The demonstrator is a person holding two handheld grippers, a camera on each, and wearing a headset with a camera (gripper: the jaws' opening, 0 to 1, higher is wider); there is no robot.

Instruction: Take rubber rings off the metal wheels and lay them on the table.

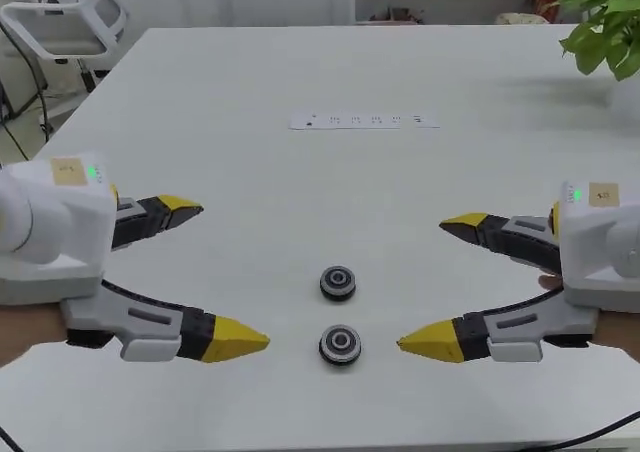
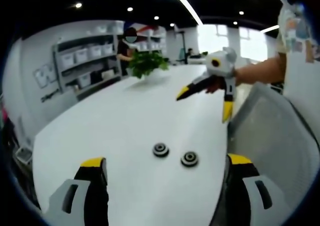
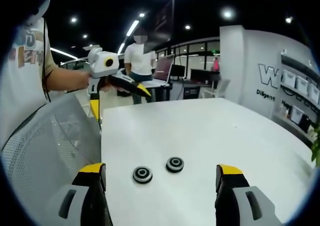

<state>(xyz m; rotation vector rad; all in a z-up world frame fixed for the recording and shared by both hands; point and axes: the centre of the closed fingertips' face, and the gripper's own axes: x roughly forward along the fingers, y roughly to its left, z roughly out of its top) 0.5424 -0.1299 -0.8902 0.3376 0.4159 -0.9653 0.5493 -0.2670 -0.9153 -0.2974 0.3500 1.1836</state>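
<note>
- Table held far wheel at 12 o'clock of near wheel, apart.
- Left gripper hung at 9 o'clock, right gripper at 3 o'clock; both spread, empty.

Flat white power strip — leafy plant, white chair beyond

This is an open-plan office or lab. In the head view, a large white table has a socket strip at centre, an office chair at upper left and a potted plant at upper right. The left gripper view has shelves of storage bins at left. The right gripper view has ceiling spotlights at top, desks with monitors mid-frame and wall lettering at right.
</note>
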